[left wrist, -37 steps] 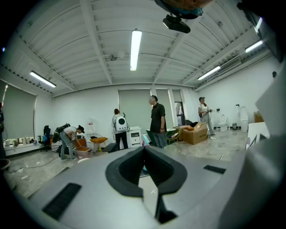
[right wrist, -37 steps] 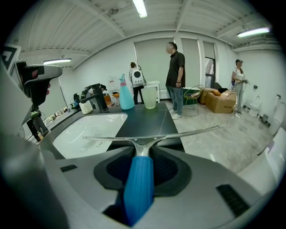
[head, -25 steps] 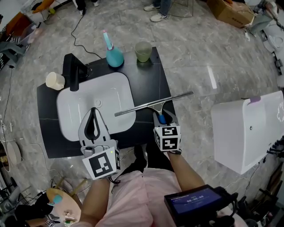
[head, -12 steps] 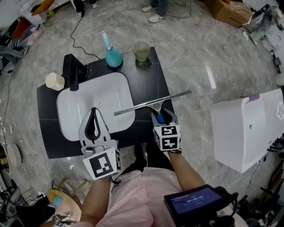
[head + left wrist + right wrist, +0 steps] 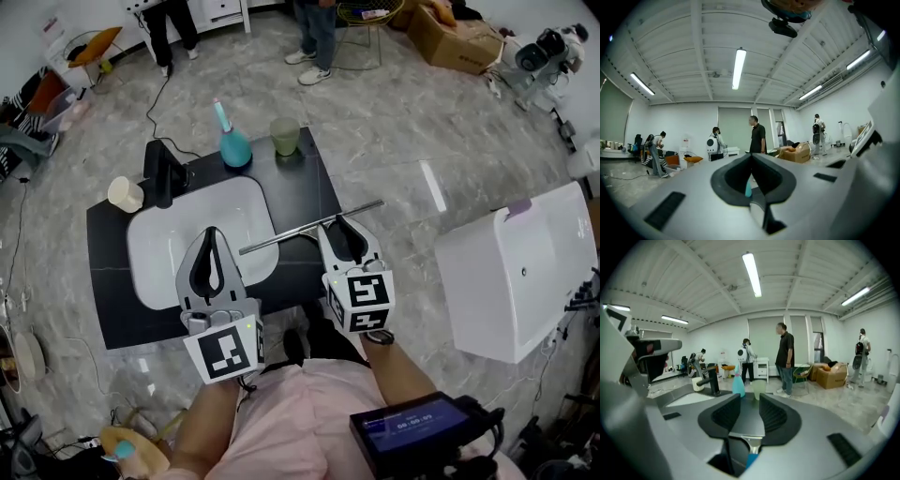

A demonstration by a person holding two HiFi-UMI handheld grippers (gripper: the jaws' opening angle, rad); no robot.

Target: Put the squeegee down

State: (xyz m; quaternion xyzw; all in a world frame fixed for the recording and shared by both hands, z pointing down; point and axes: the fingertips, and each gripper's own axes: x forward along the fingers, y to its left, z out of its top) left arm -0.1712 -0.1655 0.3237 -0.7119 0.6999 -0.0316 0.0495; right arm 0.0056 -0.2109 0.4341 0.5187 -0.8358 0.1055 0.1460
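Now that it hangs above the handle, right gripper [image 5: 343, 227]: released and holding nothing. Its jaws have just been drawing in from a wider spread, and the handle of the squeegee [image 5: 751, 446] shows below the gap with no pad pressing on it.
squeegee [image 5: 291, 234]: flat on the counter at the basin's 4 o'clock. The blade runs from 8 o'clock to 2 o'clock, its left end reaching over the basin's rim.
left gripper [image 5: 212, 232]: clenched tip to tip on nothing, over the basin's 6 o'clock edge.
change: a second ago the right gripper sat low at the handle. It is now lifted clear, the left gripper is higher too, and the squeegee lies much where it was.
task: judged done, since the tool is set down and let go. Only taking the hands away looks left.
counter [image 5: 309, 187]: black top with a white basin [image 5: 169, 253]. Around the basin are a dark tap [image 5: 161, 173] at 11 o'clock, a teal bottle [image 5: 234, 145] at 12, a green cup [image 5: 285, 137] at 1 and a cream mug [image 5: 125, 194] at 10.
room: grey marbled floor [image 5: 394, 122], a white cabinet [image 5: 511, 272] at the counter's 3 o'clock, a cardboard box [image 5: 455, 37] at 1 and people [image 5: 314, 37] standing at 12.
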